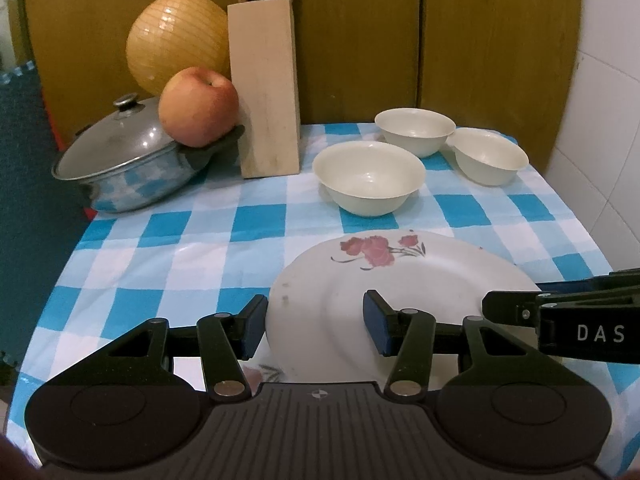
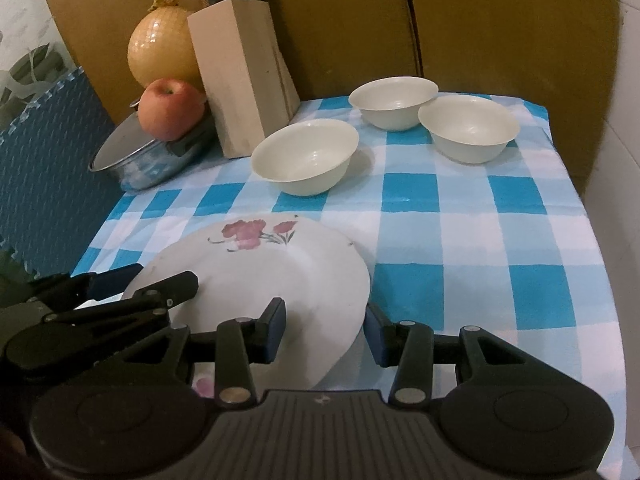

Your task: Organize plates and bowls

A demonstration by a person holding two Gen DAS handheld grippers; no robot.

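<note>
Flowered plate [image 1: 400, 280], lifted off the tabletop [image 1: 160, 240] in front of three bowls [image 1: 368, 178], looked stiff, slick, breakable; left gripper [image 1: 316, 326] and right gripper [image 2: 325, 332] each clamped opposite rims, the sensible hold.

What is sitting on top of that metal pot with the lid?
A red-yellow apple rests on the lidded steel pot, by its dark handle. The pot's contents are hidden by the lid.
</note>
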